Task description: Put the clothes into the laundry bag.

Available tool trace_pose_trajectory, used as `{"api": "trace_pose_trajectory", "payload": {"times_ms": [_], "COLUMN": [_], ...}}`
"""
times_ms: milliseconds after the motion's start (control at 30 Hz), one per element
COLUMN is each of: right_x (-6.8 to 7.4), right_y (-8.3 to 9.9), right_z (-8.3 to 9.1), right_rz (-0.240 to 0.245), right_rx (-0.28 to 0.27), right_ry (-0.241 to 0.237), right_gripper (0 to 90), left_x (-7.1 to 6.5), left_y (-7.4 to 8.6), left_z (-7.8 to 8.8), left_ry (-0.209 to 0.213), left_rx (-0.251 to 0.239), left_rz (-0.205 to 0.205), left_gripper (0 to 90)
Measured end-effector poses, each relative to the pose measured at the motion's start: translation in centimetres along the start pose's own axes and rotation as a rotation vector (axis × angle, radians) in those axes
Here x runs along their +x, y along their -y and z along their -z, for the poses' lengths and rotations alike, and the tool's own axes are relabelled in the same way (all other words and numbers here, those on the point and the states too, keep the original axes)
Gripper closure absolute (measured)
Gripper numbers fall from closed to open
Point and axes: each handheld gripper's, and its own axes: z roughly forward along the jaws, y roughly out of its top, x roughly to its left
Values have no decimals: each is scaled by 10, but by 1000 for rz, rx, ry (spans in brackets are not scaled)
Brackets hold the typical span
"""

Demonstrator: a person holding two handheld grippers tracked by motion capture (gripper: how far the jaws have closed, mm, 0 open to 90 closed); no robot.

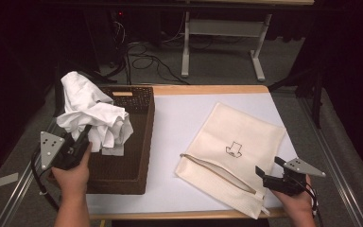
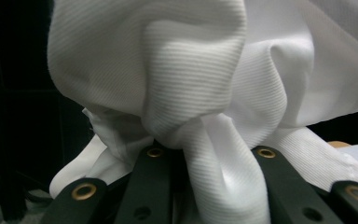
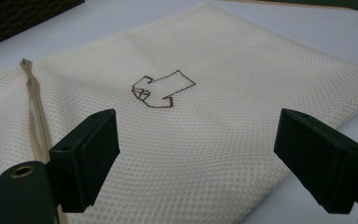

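The white cloth (image 1: 94,113) is bunched up and hanging from the left tool (image 1: 78,142), lifted over the left side of the brown basket (image 1: 139,142). In the left gripper view the cloth (image 2: 200,84) is pinched tight between the two black jaws, with folds spilling up and out on both sides, so that tool is clamped on it. The cloth sits at about 10 o'clock on the counter (image 1: 179,118), and part of it drapes up past the basket's far left corner.

The basket is a dark woven tray along the counter's left edge, at 9 o'clock.

Over at 4 o'clock lies a cream mesh bag (image 1: 236,151), flat on the counter, with a small brown shirt outline stitched on it and its zipper (image 1: 217,172) along the near-left edge. The right tool (image 1: 270,171) hovers just at the bag's near corner, jaws spread wide with nothing between them; in the right gripper view the bag (image 3: 205,116) is right under them.
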Motion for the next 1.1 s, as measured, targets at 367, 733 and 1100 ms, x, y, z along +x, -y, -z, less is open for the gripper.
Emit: {"api": "trace_pose_trajectory", "payload": {"times_ms": [367,733,1100], "right_x": [5,5,9], "right_y": [5,4,0], "right_z": [-3,-4,3], "right_rz": [15,28,78], "right_rx": [18,5,-35], "right_ry": [-14,-26,20], "right_gripper": [154,147,116], "left_x": [-15,-30,-36], "left_y": [-17,-31,-37], "left_z": [20,27,31], "left_ry": [-7,20,31], "left_rx": [-159,-206,-228], "left_rz": [-59,-81,-85], "left_gripper": [770,769,769]}}
